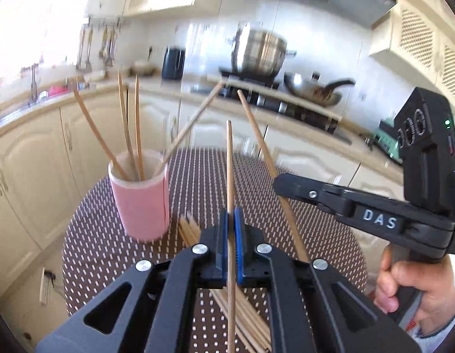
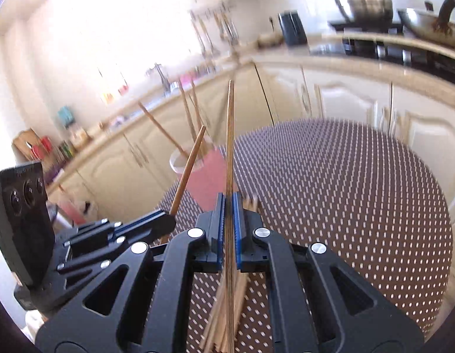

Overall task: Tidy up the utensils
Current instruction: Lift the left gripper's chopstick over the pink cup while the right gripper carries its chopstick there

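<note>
The left gripper [image 1: 231,220], black with blue pads, is clamped on one thin wooden chopstick [image 1: 229,176] that rises nearly straight up above its pads. The right gripper [image 2: 228,206], of the same build, is pinched on a second wooden chopstick [image 2: 229,141], also standing steeply above its pads. In the left wrist view the right gripper [image 1: 282,183] comes in from the right side, held by a hand [image 1: 409,291] with a grey sleeve, and its chopstick [image 1: 257,129] leans up and to the left.

Both grippers are above a round table covered by a brown cloth with white dashes [image 1: 198,182]. A pink cylindrical cup with a white rim [image 1: 140,197] stands on the cloth to the left of the left gripper; five wooden chopsticks [image 1: 137,135] already lean in it, splayed outward. A loose pile of wooden chopsticks [image 1: 189,231] lies flat on the cloth just beside the cup and runs under the left gripper.

Between the two held sticks and the cup's mouth, the splayed sticks in the cup are the only things in the way. The right half of the cloth is bare in the right wrist view. Beyond the table's far edge run cream cabinet doors [image 2: 345,103] under a beige counter [image 1: 286,94], with a steel pot [image 1: 258,50] and a wok [image 1: 312,89] on the stove.
</note>
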A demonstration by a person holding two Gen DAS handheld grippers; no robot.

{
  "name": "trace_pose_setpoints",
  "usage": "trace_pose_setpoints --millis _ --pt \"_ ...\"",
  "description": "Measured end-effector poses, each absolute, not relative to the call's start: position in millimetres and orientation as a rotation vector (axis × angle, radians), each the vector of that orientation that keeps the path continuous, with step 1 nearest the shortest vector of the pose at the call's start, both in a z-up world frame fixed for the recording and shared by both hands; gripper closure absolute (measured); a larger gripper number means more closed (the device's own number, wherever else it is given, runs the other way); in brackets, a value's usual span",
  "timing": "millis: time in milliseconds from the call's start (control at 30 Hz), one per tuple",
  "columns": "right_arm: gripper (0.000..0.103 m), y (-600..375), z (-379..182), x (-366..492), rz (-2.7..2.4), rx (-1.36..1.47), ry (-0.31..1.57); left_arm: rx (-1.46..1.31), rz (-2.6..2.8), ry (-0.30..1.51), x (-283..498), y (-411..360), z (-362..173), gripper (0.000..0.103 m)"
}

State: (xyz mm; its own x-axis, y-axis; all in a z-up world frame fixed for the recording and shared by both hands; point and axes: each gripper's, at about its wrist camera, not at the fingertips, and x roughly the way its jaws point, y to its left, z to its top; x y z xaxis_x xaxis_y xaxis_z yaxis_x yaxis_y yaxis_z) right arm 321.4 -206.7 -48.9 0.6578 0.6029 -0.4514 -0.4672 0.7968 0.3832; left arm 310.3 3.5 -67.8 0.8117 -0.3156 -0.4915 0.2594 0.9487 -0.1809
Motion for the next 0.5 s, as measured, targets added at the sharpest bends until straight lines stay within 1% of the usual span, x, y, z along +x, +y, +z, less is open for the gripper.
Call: trace_pose_setpoints --millis 233,400,500 --pt "0.097 -158 -23 314 0.589 0.254 0.415 -0.153 -0.237 0.340 293 24 -37 0.098" --pt "0.097 -131 -13 330 0.596 0.257 0.334 -0.216 -0.183 0.188 293 52 -20 0.098" --pt "0.097 -120 -7 345 0.602 0.265 0.298 -0.241 -0.148 0.136 302 67 -13 0.098"
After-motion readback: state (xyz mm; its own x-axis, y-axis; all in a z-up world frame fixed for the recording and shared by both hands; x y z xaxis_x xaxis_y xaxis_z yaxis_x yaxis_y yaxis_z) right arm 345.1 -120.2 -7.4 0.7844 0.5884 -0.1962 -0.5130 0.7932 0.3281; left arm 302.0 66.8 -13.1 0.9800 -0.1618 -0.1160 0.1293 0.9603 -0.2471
